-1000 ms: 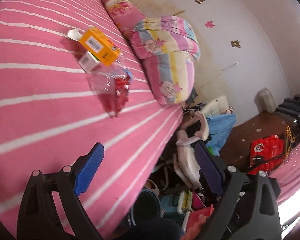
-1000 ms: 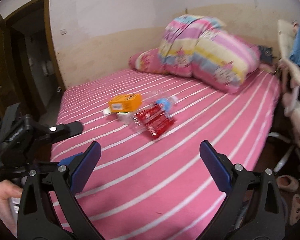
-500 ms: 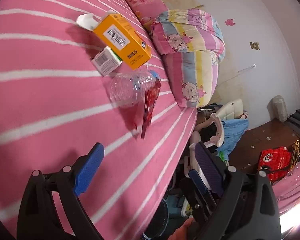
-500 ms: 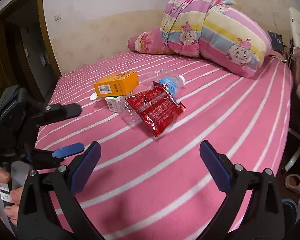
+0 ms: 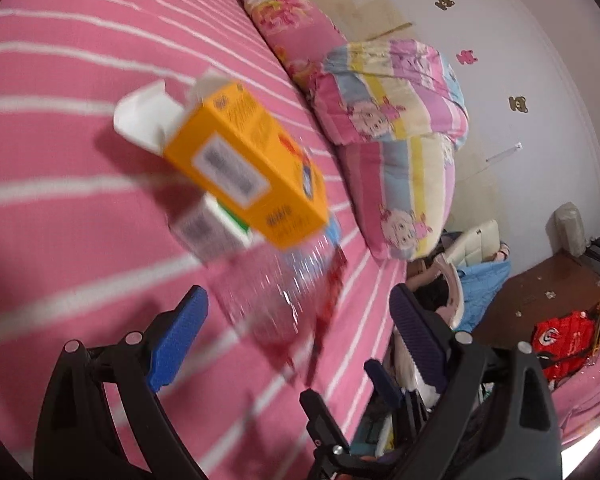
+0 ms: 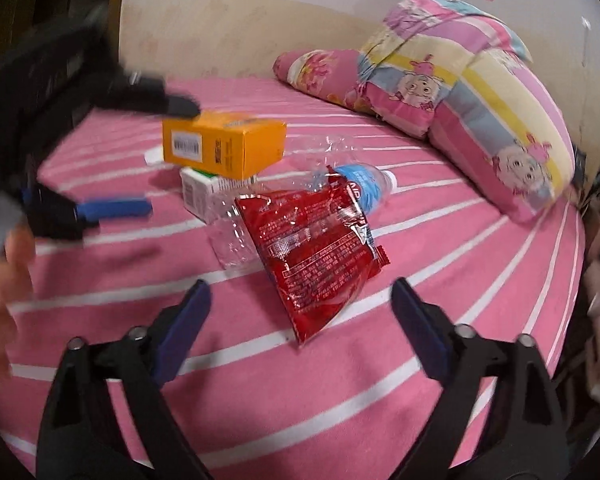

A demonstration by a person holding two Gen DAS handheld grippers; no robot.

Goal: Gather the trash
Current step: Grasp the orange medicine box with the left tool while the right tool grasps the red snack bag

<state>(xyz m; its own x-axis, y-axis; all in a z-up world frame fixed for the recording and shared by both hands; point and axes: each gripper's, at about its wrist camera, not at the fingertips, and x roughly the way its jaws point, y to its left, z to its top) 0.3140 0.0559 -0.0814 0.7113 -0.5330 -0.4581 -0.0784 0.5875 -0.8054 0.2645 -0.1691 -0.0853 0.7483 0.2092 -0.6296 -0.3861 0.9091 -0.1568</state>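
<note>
1. The bed (image 6: 420, 380) carries a pink sheet with thin white stripes; all the litter lies in one small heap near its middle, with a striped cartoon pillow (image 6: 480, 92) at the far right.
2. The red snack wrapper (image 6: 312, 256) is the broadest piece: a glossy, creased foil bag with white print, lying flat and slanted, its narrow end pointing toward the near side. It overlaps the bottle.
3. The clear plastic bottle (image 6: 236, 240) is crushed and see-through, with a blue label and a white cap at its far right end.
4. The orange box (image 6: 220, 148) has a white barcode label and an open white flap at its left end; it rests partly on top of a small white-and-green box (image 6: 198, 194).
5. The right gripper (image 6: 300, 320) has its jaws wide apart and nothing between them; the wrapper's near tip lies just in front of the gap.
6. The left gripper (image 5: 296, 332) also has its jaws spread and holds nothing. In its blurred view the bottle (image 5: 272, 300) lies directly ahead between the blue pads, with the orange box (image 5: 244, 168) just beyond, farther and to the left.
</note>
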